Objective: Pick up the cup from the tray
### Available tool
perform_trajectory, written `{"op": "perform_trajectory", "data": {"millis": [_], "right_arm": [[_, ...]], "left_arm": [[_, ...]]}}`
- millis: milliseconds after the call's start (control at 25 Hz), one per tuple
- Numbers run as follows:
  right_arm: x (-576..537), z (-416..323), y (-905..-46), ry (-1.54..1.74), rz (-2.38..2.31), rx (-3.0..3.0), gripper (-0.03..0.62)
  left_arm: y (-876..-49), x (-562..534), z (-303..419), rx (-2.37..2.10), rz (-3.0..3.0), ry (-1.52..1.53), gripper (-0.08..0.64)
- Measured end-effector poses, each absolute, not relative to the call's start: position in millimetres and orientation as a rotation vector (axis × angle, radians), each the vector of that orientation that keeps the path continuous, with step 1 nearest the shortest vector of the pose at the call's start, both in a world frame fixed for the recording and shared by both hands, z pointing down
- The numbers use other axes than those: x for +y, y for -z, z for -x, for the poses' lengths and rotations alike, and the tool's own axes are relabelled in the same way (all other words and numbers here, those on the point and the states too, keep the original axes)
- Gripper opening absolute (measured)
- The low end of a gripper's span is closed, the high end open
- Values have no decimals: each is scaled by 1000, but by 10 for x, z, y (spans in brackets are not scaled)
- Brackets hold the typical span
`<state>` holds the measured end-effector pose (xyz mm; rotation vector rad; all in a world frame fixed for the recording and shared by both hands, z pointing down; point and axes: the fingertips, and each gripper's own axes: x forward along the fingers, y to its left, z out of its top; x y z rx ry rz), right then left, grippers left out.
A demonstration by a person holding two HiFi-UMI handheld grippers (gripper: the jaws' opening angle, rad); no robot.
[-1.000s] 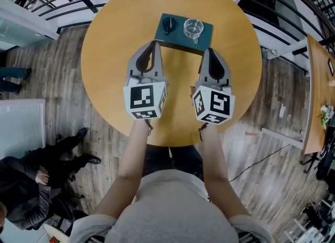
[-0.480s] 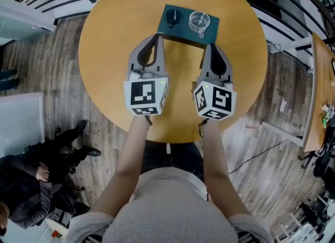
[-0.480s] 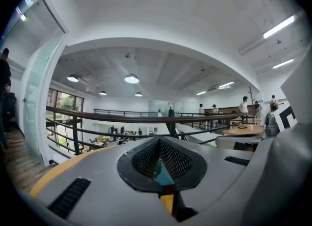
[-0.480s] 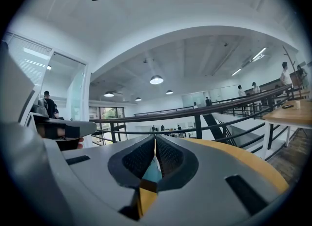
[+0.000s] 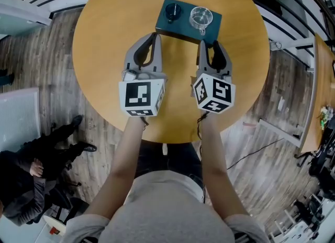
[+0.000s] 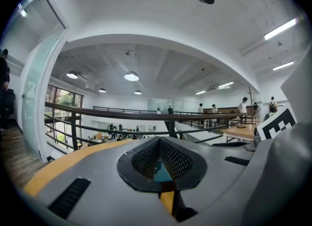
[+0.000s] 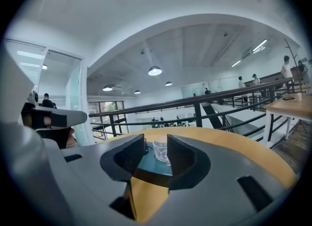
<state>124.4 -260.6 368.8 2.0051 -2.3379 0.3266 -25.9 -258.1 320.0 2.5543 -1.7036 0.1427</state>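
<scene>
Cup [image 7: 160,152] ahead of right hand-held gripper [image 7: 156,144]

Head view: looked steeply down over round table [image 5: 104,53]. Gripper views: rode low near tabletop, faced level toward railing [image 6: 146,114]. Right gripper view and head view shared tray [image 5: 183,21].

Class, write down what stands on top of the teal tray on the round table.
On the teal tray stand a clear glass cup, at its right, and a small dark round item, at its left, too small to identify. Anything under them is covered.
</scene>
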Motion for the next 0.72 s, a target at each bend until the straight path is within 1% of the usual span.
{"op": "perform_trajectory", "data": {"millis": [240,560,720], "right_arm": [[-2818,-1276,-3984,-336,-1971,-2279,130],[-3050,-1315,-4354,-373,-1934,-2225,163],[-3127,-1312,-4441,-388,-1930,-2229,164]], "left_arm": [[-3305,-2664,293,-1694,-2535,-144,6],[-3487,-2785,342,-1697,-2503,-159,6],[-3555,-2816,345,-1687,-2503,-173,6]]}}
